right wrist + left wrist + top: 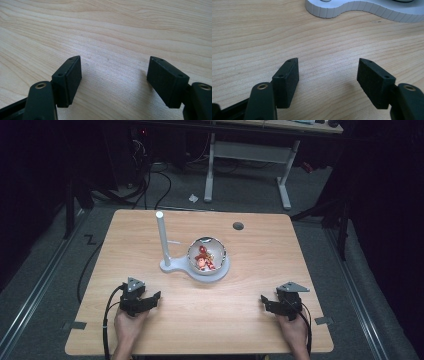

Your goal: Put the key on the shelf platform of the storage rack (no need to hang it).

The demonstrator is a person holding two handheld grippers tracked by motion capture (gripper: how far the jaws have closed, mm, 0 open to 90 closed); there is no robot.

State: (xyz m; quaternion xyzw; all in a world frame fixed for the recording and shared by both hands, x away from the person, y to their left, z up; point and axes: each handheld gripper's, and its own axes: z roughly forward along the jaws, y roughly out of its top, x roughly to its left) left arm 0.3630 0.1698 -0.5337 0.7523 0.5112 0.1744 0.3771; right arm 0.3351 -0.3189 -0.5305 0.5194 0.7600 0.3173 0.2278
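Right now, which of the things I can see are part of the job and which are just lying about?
Part of the job:
- left gripper, open
- right gripper, open
- white stand with its upright post
- clear globe on the stand, red figure inside

Just lying about:
- white desk frame on the floor behind
- cables on the floor
- crumpled scrap on the floor

You worked at a wooden table with a dark round hole at one o'clock; beyond it, at twelve o'clock, stood a white-legged desk amid floor cables.
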